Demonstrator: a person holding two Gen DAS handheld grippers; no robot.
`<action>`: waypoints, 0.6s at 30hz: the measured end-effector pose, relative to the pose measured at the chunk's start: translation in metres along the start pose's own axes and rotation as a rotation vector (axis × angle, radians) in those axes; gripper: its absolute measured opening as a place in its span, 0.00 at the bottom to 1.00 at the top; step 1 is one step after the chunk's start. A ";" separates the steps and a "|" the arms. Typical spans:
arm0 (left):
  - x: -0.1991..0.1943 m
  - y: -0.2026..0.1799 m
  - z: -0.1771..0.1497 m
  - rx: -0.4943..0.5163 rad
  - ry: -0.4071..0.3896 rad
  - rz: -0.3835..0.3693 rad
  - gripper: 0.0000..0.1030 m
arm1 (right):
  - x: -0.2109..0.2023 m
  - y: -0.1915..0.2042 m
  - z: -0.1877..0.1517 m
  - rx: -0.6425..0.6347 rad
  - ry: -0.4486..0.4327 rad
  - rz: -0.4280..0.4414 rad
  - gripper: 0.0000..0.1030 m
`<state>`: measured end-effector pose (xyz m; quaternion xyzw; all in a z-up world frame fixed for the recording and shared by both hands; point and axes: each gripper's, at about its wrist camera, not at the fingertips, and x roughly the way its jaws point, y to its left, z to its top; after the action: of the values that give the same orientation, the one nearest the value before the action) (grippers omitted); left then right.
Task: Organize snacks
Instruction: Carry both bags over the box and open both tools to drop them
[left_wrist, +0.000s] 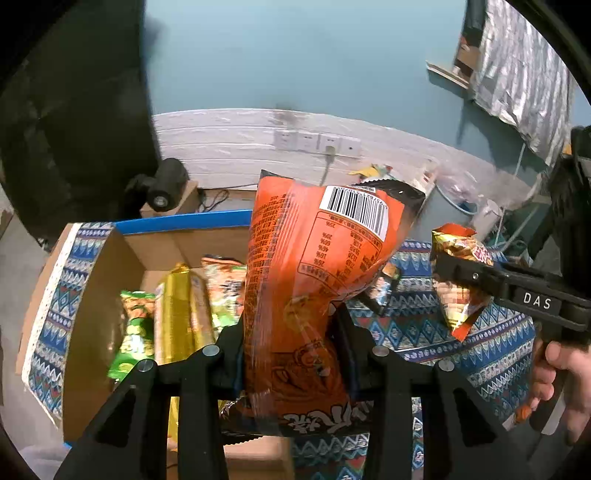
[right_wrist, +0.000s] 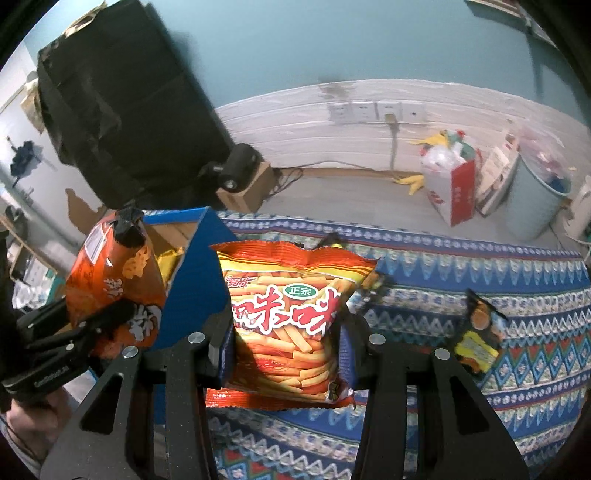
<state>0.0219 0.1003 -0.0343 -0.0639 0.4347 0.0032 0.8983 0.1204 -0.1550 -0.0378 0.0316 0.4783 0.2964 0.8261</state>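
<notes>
Left gripper (left_wrist: 295, 343) is clamped on the lower half of a tall orange foil snack bag with a barcode on its back (left_wrist: 314, 266), held upright over the near edge of the open cardboard box with the blue rim (left_wrist: 184, 219). Right gripper (right_wrist: 284, 350) is squeezing a red and yellow fries-print snack bag (right_wrist: 288, 306) across its lower middle, in the air above the blue patterned tablecloth (right_wrist: 498, 406), just right of the box.

Both bags look puffy and light, my guess is mostly air, so the film will dent and slide. Pinching low on the body like this seems okay, but the top flops around; the crimped seam would be a firmer hold. Contents probably crush easily, so no hard squeezing.

Inside the box there's already a green packet (left_wrist: 135, 332), a gold foil packet (left_wrist: 177, 314) and a pale printed one, standing side by side. A small dark and yellow packet (right_wrist: 478, 341) is lying on the cloth.
</notes>
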 end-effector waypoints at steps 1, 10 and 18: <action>-0.001 0.005 0.000 -0.009 0.000 0.003 0.39 | 0.003 0.006 0.002 -0.006 0.003 0.009 0.43; -0.008 0.047 -0.009 -0.083 -0.006 0.051 0.39 | 0.025 0.053 0.013 -0.063 0.019 0.062 0.43; -0.012 0.085 -0.020 -0.150 -0.003 0.100 0.39 | 0.045 0.095 0.018 -0.115 0.036 0.105 0.43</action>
<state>-0.0063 0.1831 -0.0464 -0.1090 0.4343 0.0808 0.8905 0.1081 -0.0492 -0.0310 0.0039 0.4732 0.3667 0.8010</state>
